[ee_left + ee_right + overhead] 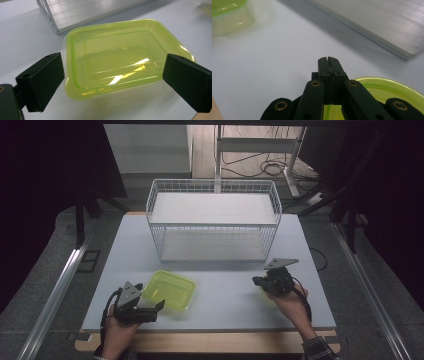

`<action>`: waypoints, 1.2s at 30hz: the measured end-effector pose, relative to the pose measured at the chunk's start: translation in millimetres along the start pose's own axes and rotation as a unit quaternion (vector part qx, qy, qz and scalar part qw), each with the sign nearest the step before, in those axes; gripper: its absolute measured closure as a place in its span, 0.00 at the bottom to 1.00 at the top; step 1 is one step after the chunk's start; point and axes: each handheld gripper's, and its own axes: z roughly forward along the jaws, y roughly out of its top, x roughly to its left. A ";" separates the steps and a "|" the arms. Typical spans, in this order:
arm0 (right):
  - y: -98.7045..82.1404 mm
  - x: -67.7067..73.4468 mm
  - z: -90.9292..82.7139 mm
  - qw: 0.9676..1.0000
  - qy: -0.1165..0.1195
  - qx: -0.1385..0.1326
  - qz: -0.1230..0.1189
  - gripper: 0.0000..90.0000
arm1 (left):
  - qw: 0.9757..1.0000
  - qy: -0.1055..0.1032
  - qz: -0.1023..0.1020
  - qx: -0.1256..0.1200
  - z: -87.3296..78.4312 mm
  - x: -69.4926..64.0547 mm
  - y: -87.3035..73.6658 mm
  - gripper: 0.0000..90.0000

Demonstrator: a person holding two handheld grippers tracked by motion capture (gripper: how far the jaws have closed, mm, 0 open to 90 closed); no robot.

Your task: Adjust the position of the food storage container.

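Note:
A clear yellow-green rectangular container (pixel 170 290) (pixel 120 57) sits open-topped on the white table, left of the middle near the front. My left gripper (pixel 153 307) (pixel 113 82) is open, and its two black jaws flank the container's near side without pressing on it. On the right, my right gripper (pixel 258 281) (pixel 328 60) is shut, jaws tight together, pointing left over bare table. A round yellow-green lid (pixel 387 87) lies under and beside that gripper's body; I cannot tell whether they touch. The container (pixel 227 15) shows blurred at the top left of the right gripper view.
A white wire basket (pixel 214 220) (pixel 75 12) (pixel 374 20) with two shelves stands at the back middle of the table (pixel 225 307). Bare table lies between the two grippers. The wooden front edge runs just below the person's hands.

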 end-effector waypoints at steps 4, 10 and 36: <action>-4.7 -9.4 -5.9 1.000 -0.013 0.000 0.010 0.99 | 1.000 0.001 0.001 0.002 0.6 -0.6 0.0 0.04; -10.8 -21.0 -15.1 0.999 -0.028 -0.007 0.026 0.99 | 1.000 0.002 0.002 0.001 0.2 -0.4 0.1 0.04; -38.3 -22.6 -39.3 0.999 -0.036 -0.002 0.038 0.98 | 1.000 0.008 -0.009 0.012 -2.0 -0.7 4.1 0.07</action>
